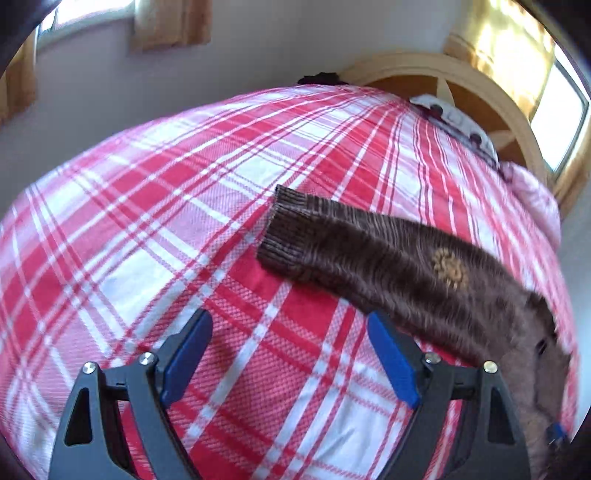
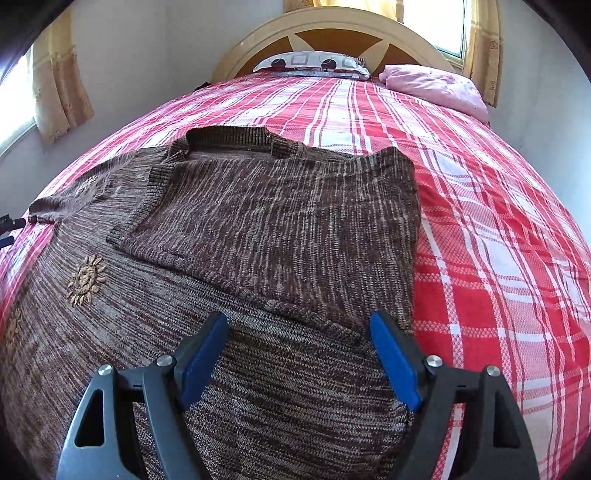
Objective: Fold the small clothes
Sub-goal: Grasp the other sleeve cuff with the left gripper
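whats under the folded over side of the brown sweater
The sweater front lies under the folded side, with the plaid bedspread beneath. Whatever the flap covers, including the right sleeve, is hidden.

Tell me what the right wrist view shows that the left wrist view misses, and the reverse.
Only the right wrist view: the sweater's folded-over body, its collar, the whole patterned pillow, and the open right claw over the knit.

Only the left wrist view: the open left claw over bare bedspread, nothing between its fingers, and the sleeve's ribbed cuff close up.

Both: the brown sweater, its sun embroidery, the red plaid bedspread, the headboard.
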A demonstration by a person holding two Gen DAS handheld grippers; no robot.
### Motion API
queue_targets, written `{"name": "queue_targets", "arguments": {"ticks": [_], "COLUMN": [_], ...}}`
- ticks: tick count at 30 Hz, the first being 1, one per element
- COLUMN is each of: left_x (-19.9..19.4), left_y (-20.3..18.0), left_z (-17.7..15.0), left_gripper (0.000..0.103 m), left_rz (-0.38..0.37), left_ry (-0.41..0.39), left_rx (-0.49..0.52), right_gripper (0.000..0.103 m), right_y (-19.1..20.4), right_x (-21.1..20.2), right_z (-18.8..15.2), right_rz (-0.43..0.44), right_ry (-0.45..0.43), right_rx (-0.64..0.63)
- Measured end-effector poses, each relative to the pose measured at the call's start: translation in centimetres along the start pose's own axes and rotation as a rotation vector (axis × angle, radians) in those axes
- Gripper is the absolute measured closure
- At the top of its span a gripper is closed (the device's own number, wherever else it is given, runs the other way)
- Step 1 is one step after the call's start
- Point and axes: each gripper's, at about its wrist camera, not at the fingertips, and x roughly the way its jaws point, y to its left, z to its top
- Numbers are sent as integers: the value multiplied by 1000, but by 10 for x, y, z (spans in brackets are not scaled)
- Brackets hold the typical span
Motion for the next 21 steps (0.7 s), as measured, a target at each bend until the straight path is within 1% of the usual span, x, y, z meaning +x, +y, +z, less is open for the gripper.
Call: {"name": "queue_targets", "arguments": {"ticks": [2, 3, 4, 6, 9, 10, 13, 15, 17, 19, 21], "left_x": [4, 6, 10, 14, 19, 22, 26, 29, 30, 29, 28], "left_y": [-1, -2, -5, -6, -4, -2, 4, 6, 5, 5, 9], "left_z": [2, 3, 3, 7, 14, 17, 23, 26, 27, 25, 22], "left_gripper": [18, 21, 24, 26, 30, 30, 30, 31, 36, 45, 49], "left_rz": [-12, -17, -29, -65, -144, -165, -198, -203, -204, -189, -201], "left_ry": [0, 1, 4, 8, 9, 12, 6, 1, -4, -3, -2], "left_rx": [-13, -16, -21, -51, -140, -174, -240, -263, -264, -260, -273], "right_gripper": [23, 23, 23, 23, 23, 23, 23, 23, 23, 23, 23], "right_y": [0, 0, 0, -1, -1, -1, -1, -1, -1, -2, -2], "right_x": [-1, -1, -1, -1, -1, -1, -1, -2, -2, -2, -2], "right_z": [0, 0, -1, -1, -1, -1, -1, -1, -1, -1, -1], "right_rz": [2, 2, 1, 0, 1, 2, 4, 5, 6, 7, 8], "right_ry": [-2, -3, -3, -5, -5, -6, -8, -10, -10, -11, -12], "right_rx": [2, 2, 1, 0, 1, 1, 4, 5, 6, 7, 7]}}
